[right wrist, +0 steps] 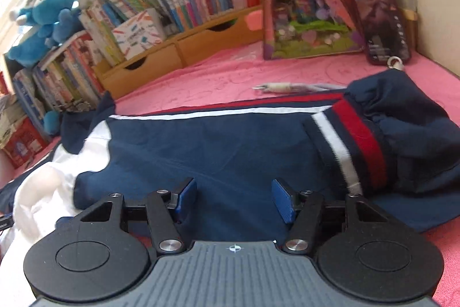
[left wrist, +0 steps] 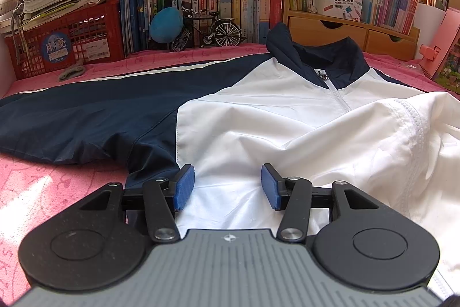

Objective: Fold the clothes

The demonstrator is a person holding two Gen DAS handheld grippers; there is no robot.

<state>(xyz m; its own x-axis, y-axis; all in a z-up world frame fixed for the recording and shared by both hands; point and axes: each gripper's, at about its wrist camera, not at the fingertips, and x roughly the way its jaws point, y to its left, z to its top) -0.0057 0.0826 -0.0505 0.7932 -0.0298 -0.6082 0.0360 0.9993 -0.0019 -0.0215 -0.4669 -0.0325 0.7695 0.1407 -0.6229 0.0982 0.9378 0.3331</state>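
The jacket (left wrist: 287, 117) lay spread on your pink blanket (left wrist: 57, 177), collar at twelve o'clock from your left gripper (left wrist: 227, 186), the navy sleeve (right wrist: 230, 140) running toward two o'clock from your right gripper (right wrist: 234, 200). The thin fabric looked slippery: a shallow pinch could have caught only one layer and dragged the front askew. Both grippers were about half open over the cloth, grasping nothing.
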